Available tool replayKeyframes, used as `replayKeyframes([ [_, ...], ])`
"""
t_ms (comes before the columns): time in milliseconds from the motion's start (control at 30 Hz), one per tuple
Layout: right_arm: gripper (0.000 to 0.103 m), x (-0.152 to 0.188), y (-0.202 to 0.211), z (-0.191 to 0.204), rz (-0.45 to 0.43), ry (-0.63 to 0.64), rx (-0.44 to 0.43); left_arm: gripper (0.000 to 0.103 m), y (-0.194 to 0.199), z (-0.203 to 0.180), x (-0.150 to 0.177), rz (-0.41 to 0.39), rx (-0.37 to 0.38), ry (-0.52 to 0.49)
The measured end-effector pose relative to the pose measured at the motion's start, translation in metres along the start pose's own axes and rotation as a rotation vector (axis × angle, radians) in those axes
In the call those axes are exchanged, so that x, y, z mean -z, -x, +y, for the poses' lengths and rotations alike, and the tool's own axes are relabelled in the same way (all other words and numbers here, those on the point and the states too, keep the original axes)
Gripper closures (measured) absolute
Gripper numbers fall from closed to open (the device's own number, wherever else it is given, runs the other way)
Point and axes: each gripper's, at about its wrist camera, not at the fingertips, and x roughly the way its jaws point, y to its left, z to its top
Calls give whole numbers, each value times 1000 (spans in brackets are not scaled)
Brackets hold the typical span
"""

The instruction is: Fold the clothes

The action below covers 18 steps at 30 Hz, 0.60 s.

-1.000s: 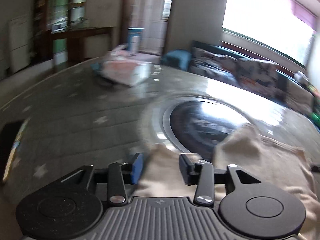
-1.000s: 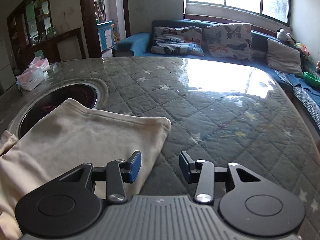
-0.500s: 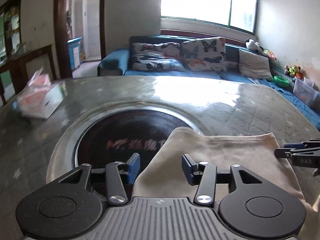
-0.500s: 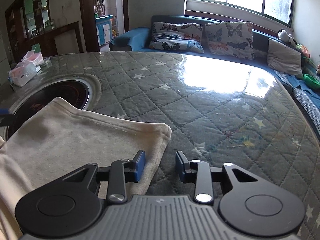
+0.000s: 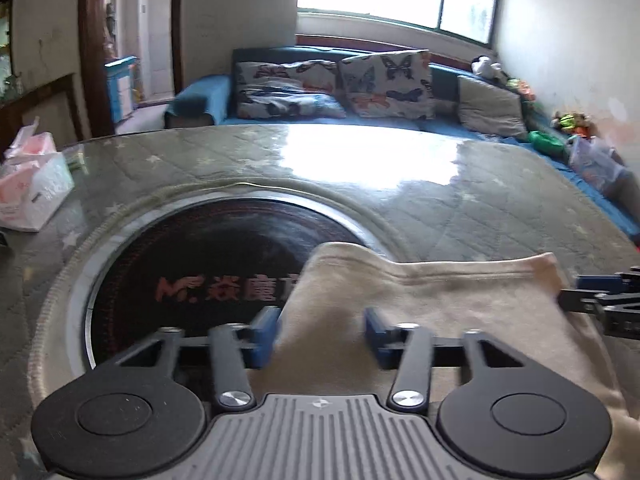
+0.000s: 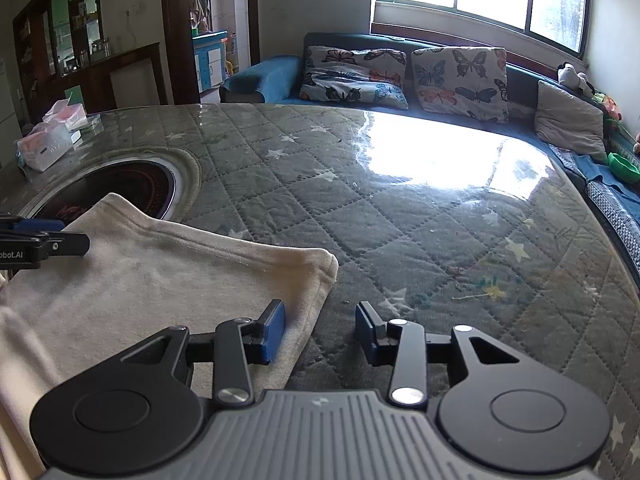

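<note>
A beige garment point(image 5: 420, 304) lies flat on the quilted table, its far-left corner over the round black cooktop point(image 5: 208, 264). My left gripper point(image 5: 320, 336) is open, astride the garment's left edge. In the right wrist view the garment point(image 6: 160, 280) spreads to the left, with its far-right corner near the middle. My right gripper point(image 6: 320, 330) is open, straddling the garment's right edge, left finger over cloth, right finger over the table. Each gripper's tip shows at the edge of the other view.
A tissue pack point(image 5: 32, 184) sits at the table's far left; it also shows in the right wrist view point(image 6: 52, 140). The grey quilted table point(image 6: 440, 208) under glass stretches right and away. A blue sofa with butterfly cushions point(image 6: 400, 72) stands behind.
My left gripper swung right from facing the tissue pack to facing the sofa and settled at the garment's left edge. My right gripper moved slightly forward along the right edge. Both stayed open.
</note>
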Motion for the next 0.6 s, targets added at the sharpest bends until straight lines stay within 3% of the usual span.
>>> replayKeyframes([
  [100,62,0,0,0,-1,-1,0,66,10,-6,1,-24,54,-5],
  [400,60,0,0,1,0,-1,8,63,27,-9,4,-67,74,-19],
  [600,57,0,0,1,0,-3,13,54,38,-10,6,-96,87,-29],
])
